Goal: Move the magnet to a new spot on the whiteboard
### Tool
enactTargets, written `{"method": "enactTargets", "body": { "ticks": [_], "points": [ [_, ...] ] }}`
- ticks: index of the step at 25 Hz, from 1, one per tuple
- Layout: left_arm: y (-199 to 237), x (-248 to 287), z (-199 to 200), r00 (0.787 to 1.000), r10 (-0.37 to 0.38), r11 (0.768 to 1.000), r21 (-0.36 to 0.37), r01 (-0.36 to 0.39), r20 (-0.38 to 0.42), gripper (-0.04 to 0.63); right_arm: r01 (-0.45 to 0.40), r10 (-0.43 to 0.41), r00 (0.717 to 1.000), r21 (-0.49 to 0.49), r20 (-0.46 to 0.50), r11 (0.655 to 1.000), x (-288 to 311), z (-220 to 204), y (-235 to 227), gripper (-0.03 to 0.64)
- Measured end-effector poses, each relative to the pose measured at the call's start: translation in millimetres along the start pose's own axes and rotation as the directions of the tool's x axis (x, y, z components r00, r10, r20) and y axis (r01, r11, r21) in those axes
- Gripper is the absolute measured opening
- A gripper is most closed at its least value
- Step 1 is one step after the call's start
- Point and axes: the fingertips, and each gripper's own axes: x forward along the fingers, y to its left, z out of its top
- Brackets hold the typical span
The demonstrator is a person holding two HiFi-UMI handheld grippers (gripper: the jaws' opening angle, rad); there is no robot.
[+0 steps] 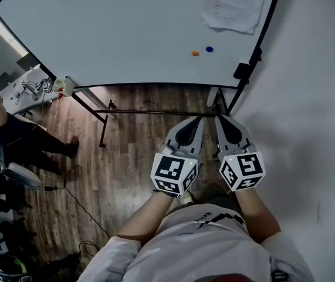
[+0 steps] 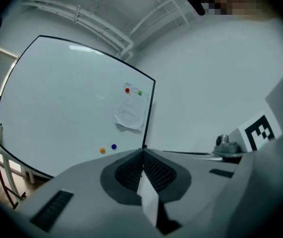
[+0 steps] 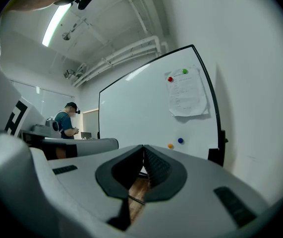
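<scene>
The whiteboard (image 1: 114, 34) stands on a frame ahead of me. An orange magnet (image 1: 195, 53) and a blue magnet (image 1: 209, 49) sit side by side near its lower right corner. Above them a sheet of paper (image 1: 232, 4) is pinned by a red magnet (image 3: 170, 79) and a green magnet (image 3: 184, 72). My left gripper (image 1: 198, 120) and right gripper (image 1: 220, 118) are held side by side in front of my body, well short of the board. Both are shut with nothing between the jaws. The left gripper view shows the orange magnet (image 2: 102, 150) and the blue magnet (image 2: 113, 146) beyond the shut left gripper (image 2: 143, 150).
A person (image 1: 3, 131) stands at the left by a cluttered table (image 1: 35, 87). A small holder (image 1: 64, 86) hangs at the board's lower left corner. The stand's legs (image 1: 102, 122) and a cable (image 1: 79, 207) lie on the wooden floor. A white wall (image 1: 308, 98) is close on the right.
</scene>
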Motion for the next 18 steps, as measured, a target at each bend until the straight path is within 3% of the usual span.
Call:
{"method": "enactTargets", "body": {
  "ticks": [10, 18],
  "points": [
    [12.3, 13.5, 5.8, 1.0, -0.001, 1.0, 0.013, 0.001, 0.003, 0.011, 0.006, -0.006, 1.0, -0.007, 0.014, 1.0, 21.5, 4.3, -5.6, 0.015],
    [35.4, 52.3, 3.7, 1.0, 0.018, 1.0, 0.025, -0.018, -0.006, 0.011, 0.014, -0.014, 1.0, -0.005, 0.015, 1.0, 69.1, 1.4, -41.7, 0.015]
  ]
}}
